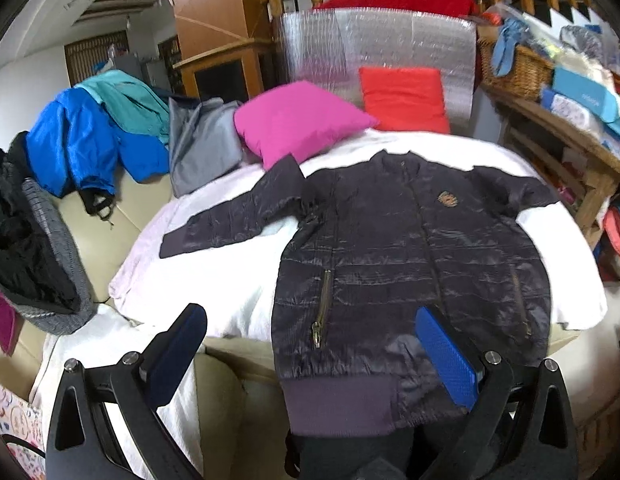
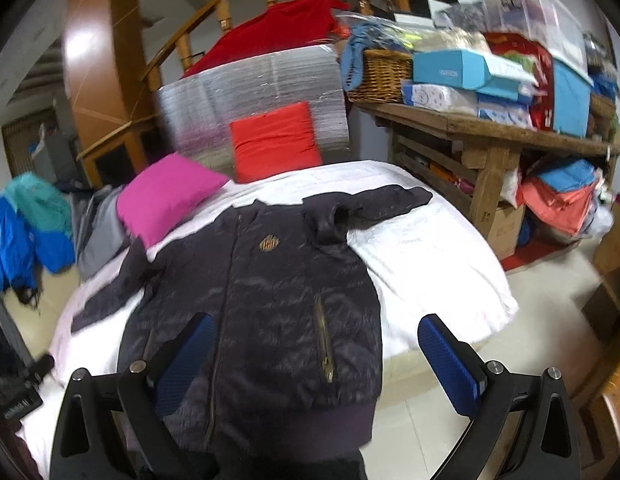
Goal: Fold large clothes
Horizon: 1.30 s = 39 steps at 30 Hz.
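Dark quilted jacket (image 1: pixel 389 248) is laid front-up, sleeves spread, across the white-covered bed (image 2: pixel 429 248), hem at its near edge, likely flattened for folding; left tongs (image 1: pixel 310 352) and right tongs (image 2: pixel 313 364) are held apart, empty, above the hem.

The jacket (image 1: pixel 393 264) is dark navy with a glossy, horizontally quilted surface, a matte dark ribbed hem and a small gold-brown chest emblem (image 1: pixel 446 199). Its pocket zippers are brass-coloured. The sheet (image 2: pixel 421 252) beneath the jacket is white. Behind the jacket collar lie a magenta cushion (image 1: pixel 298 124) and an orange-red cushion (image 1: pixel 403 98), backed by a silver ribbed panel (image 1: pixel 373 44). Both grippers carry blue textured pads (image 1: pixel 447 356) on black frames.
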Each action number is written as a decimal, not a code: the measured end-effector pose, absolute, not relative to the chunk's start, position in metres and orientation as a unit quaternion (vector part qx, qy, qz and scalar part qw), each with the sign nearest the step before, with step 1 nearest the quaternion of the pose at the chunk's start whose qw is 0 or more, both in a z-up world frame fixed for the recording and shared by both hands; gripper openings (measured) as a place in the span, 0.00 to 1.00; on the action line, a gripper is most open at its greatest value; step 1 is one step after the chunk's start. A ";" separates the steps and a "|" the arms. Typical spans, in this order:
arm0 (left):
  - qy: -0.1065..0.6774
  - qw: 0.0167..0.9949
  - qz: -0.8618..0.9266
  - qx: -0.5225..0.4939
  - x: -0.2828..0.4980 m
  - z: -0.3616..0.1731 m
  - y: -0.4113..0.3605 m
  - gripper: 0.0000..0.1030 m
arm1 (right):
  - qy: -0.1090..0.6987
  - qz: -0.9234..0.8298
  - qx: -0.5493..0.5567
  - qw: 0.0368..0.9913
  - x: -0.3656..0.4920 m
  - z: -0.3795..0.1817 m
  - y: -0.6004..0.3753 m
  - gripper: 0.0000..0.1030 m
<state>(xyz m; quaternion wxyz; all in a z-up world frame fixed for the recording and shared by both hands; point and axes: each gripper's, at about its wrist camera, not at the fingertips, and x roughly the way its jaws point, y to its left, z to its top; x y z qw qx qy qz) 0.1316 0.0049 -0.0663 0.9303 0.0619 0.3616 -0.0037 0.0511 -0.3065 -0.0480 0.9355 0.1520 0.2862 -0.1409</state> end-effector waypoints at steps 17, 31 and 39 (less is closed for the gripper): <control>0.547 0.828 0.054 0.112 0.359 -0.236 -0.016 1.00 | 0.280 -0.112 0.516 0.802 0.291 -0.203 -0.608 0.93; 0.541 0.840 0.013 0.036 0.355 -0.249 -0.001 1.00 | 0.300 -0.230 0.497 0.781 0.426 -0.251 -0.676 0.31; 0.551 0.832 -0.002 0.060 0.346 -0.231 0.007 1.00 | 0.256 -0.117 0.405 0.870 0.438 -0.151 -0.576 0.17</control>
